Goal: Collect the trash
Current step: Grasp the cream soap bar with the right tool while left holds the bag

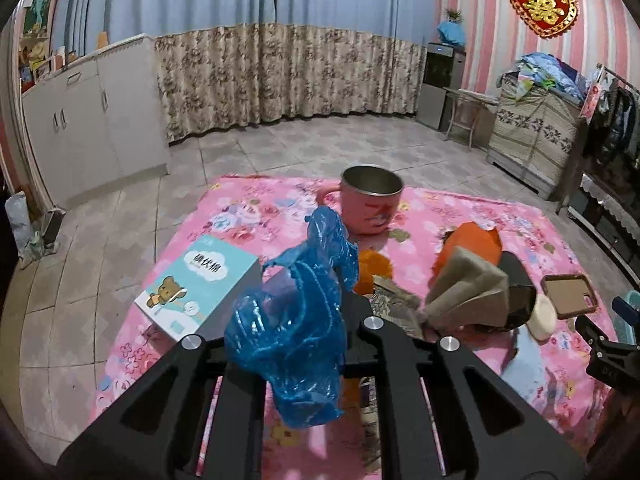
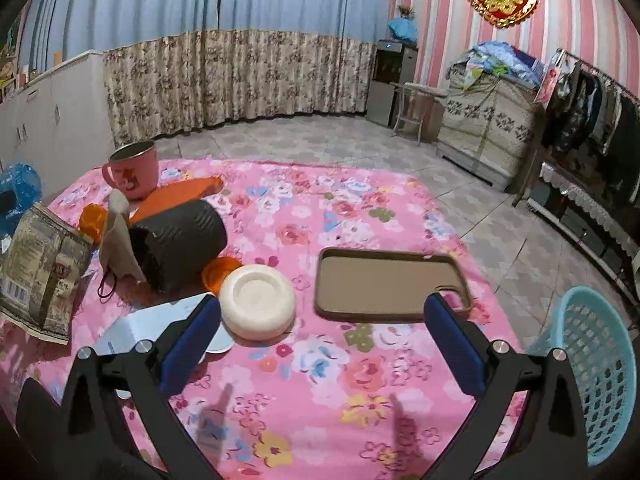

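My left gripper [image 1: 316,320] is shut on a crumpled blue plastic bag [image 1: 292,320] and holds it above the pink flowered table [image 1: 480,220]. The bag also shows at the far left of the right wrist view [image 2: 18,188]. My right gripper [image 2: 320,308] is open and empty, low over the table, with a white round dish [image 2: 258,306] by its left finger and a brown phone case [image 2: 390,282] ahead. Trash lies around: a crumpled printed wrapper [image 2: 44,272], orange scraps [image 2: 180,194], a beige cloth piece [image 2: 116,240] and a dark ribbed cylinder [image 2: 180,240]. A teal basket [image 2: 592,368] stands at the right edge.
A pink mug [image 1: 370,204] stands at the table's far side. A teal box with a bear picture [image 1: 198,286] lies at the table's left. White paper [image 2: 148,328] lies under the right gripper's left finger. Tiled floor, cabinets and curtains lie beyond.
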The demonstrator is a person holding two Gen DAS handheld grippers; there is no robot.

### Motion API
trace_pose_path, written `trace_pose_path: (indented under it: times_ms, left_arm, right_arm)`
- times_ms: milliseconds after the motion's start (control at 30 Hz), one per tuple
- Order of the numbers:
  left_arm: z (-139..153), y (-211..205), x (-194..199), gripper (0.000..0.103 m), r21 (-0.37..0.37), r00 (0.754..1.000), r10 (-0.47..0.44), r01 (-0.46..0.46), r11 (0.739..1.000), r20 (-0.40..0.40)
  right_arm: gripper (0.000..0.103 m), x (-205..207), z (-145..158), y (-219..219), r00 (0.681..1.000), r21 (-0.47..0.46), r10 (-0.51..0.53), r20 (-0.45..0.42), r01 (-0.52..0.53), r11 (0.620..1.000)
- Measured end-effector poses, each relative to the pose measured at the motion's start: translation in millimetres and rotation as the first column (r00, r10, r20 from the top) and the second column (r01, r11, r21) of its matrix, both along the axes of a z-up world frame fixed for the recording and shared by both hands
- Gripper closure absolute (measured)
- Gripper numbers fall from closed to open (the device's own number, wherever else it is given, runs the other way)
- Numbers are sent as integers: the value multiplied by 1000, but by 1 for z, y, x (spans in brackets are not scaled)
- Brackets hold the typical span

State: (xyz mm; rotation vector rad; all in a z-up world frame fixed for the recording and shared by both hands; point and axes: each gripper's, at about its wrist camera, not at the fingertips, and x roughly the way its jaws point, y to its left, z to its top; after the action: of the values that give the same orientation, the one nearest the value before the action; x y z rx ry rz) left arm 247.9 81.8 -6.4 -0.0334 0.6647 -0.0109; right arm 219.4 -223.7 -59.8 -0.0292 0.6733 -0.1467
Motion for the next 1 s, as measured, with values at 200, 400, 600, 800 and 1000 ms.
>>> trace_pose_path:
  times_ms: [200,400,600,800,1000]
  left_arm:
    - [-11,6,9,94,18,999,16,-15,1000,-33]
    - [-16,20,15,93,-3,998,49,-49,999,-46]
    - [-23,23,20,86,-2,996,56,-56,998,-66]
    - [-24,19,20,86,30,997,45,-43,999,-68]
    - [-27,31,17,84,7,994,73,-73,997,-81]
  right_arm:
    - [4,28,-20,13,996,27,28,-88,-26,999]
    - [5,49,-34,9,986,93,42,-159,-28,995]
    - [25,51,-38,10,979,131,92,-180,-69,989]
    - [42,48,-34,6,978,164,132,-159,-106,981]
    - [42,34,-10,-7,990,127,102,-97,-89,988]
